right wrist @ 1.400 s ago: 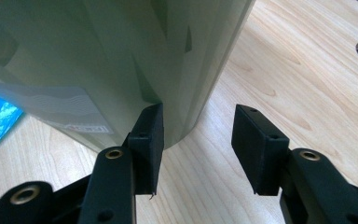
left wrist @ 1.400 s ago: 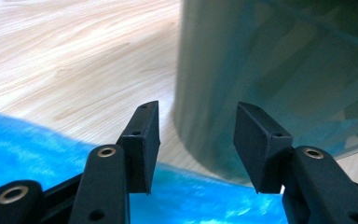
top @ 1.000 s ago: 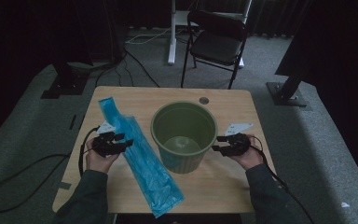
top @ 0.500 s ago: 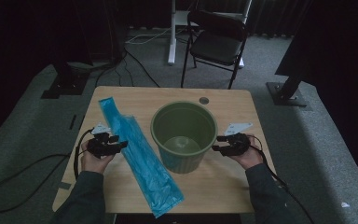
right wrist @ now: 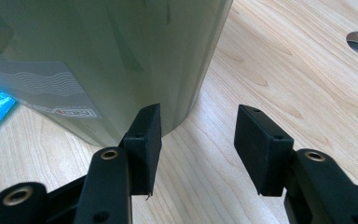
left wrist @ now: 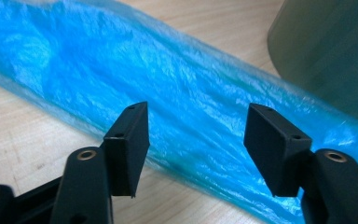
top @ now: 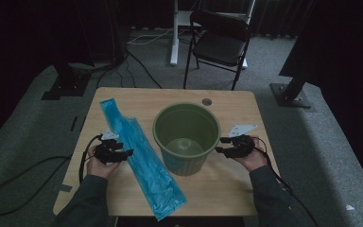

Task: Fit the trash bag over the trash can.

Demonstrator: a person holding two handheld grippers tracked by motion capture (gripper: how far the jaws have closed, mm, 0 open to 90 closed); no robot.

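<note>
High view: the left tool (top: 127, 153), its jaws just widening and released, points at the blue bag (top: 142, 163); the right tool (top: 222, 150), released, sits beside the green bucket (top: 186, 137) on the surface (top: 227, 189).

Looks like a lab/studio recording space, not a home. Dark curtains or panels close off the top and both sides of the high view. Grey carpet floor (top: 38, 118) w/ loose cables (top: 137, 52) running across upper centre. Black stand bases at upper left (top: 64, 87) and right (top: 290, 94). Folding chair (top: 220, 45) and a white post (top: 175, 33) at top centre. One small wooden table (top: 123, 97) w/ a cable hole (top: 207, 101) sits mid-frame.
</note>
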